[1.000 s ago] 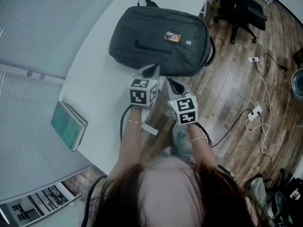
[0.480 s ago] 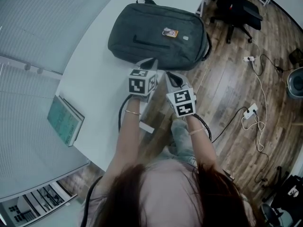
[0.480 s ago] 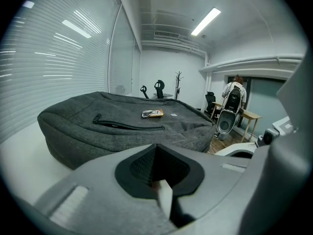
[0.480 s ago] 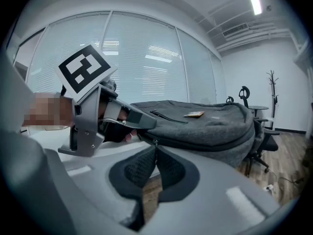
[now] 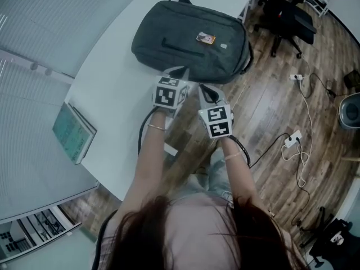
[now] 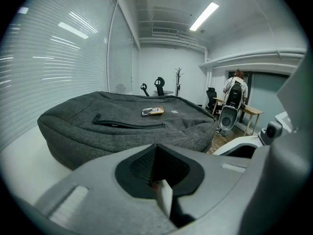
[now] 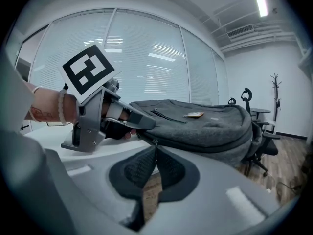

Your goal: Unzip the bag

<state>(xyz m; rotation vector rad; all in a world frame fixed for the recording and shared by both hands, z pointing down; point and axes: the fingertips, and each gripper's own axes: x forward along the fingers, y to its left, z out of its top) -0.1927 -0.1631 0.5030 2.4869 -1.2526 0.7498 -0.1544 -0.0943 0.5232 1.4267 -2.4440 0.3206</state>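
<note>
A grey backpack [image 5: 191, 41] lies flat on the white table [image 5: 112, 100], with an orange tag [image 5: 205, 37] on top. My left gripper [image 5: 179, 72] is shut, its tips against the bag's near edge [image 7: 146, 123]; whether it pinches fabric I cannot tell. Just right of it, my right gripper [image 5: 204, 89] is shut at the side zipper. In the right gripper view the small zipper pull [image 7: 155, 142] sits right at its closed jaw tips [image 7: 155, 148] and looks pinched there. The left gripper view shows the bag's front pocket zipper [image 6: 129, 125] closed.
A teal book [image 5: 73, 133] lies on the table at the left. The table's edge runs under my right gripper, with wood floor beyond. A black office chair [image 5: 289, 16] stands at the back right, and cables with a power strip [image 5: 292, 142] lie on the floor.
Both grippers stay at the bag's near edge. The right gripper has rolled a little about its own line. The bag has not visibly moved.
</note>
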